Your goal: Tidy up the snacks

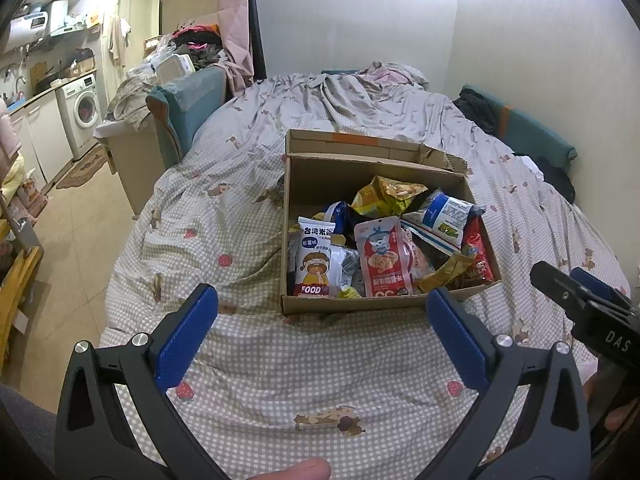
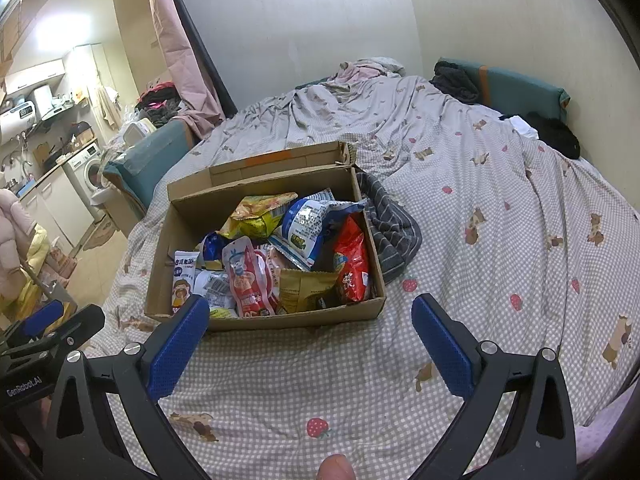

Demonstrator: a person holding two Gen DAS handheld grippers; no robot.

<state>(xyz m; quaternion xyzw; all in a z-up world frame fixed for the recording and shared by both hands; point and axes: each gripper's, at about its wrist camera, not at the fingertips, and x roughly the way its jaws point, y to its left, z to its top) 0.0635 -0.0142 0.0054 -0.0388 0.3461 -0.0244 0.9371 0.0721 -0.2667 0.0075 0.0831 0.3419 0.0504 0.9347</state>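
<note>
On the bed (image 1: 248,360), straight ahead of both our tools, sits an open cardboard box (image 1: 384,306) heaped with snack packets, its flap folded back on the far side. From the left hand-held gripper (image 1: 322,312) the box lies dead ahead and slightly right, its near wall running crosswise between our spread blue pads; from the right hand-held gripper (image 2: 310,320) it lies ahead and to the left, its near right corner closest to us. A white rice-cracker pack (image 1: 316,256) stands at the left end of the box, a red pouch (image 1: 386,258) upright in the middle, a red bag (image 2: 352,266) along the right wall and a yellow bag (image 1: 386,196) at the back. We cannot tell whether this pile is sorted or waiting to be sorted: every packet we see is inside the box, none on the quilt. Both tools hover low over the bedding, side by side, level, jaws spread wide and holding nothing; the left looks marginally nearer the near wall, though the difference is slight
</note>
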